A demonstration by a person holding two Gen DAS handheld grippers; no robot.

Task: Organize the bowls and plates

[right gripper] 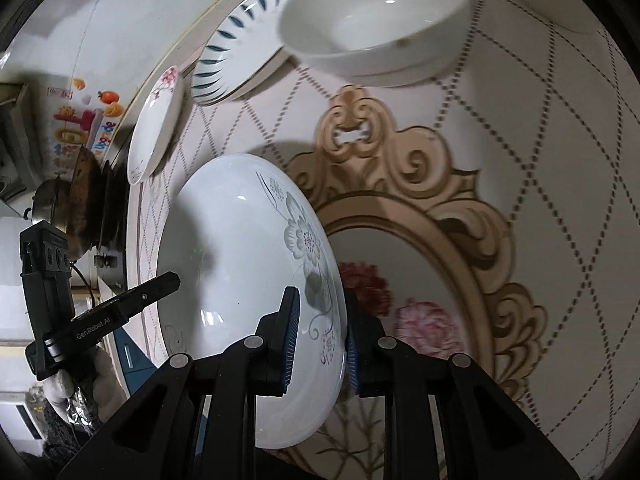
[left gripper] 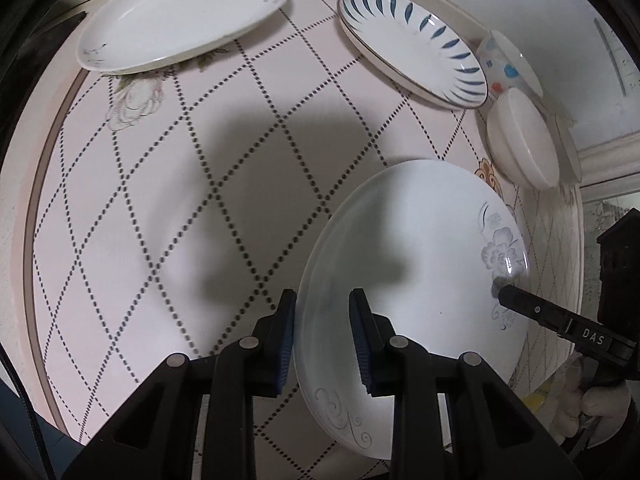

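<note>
Plate held by both grippers, opposite rims, above round table. Left gripper pinching near rim, one pad over, one pad under; right gripper pinching rim with grey flower, same way. Seems lifted off table and tilted, with shadow below. Reachable by both hands equally, so next move needs both together, same direction, otherwise rim may slip from pads.

Other dishes well apart at far edge: rose plate, blue-striped plate, white bowl, and just beside it, dotted bowl. Striped plate probably nearest stacking place, lying ahead of the jaws.

Readable writing: "DAS" on right gripper finger, "GenRobot.AI" on left gripper finger. Colourful poster behind, letters not readable.
</note>
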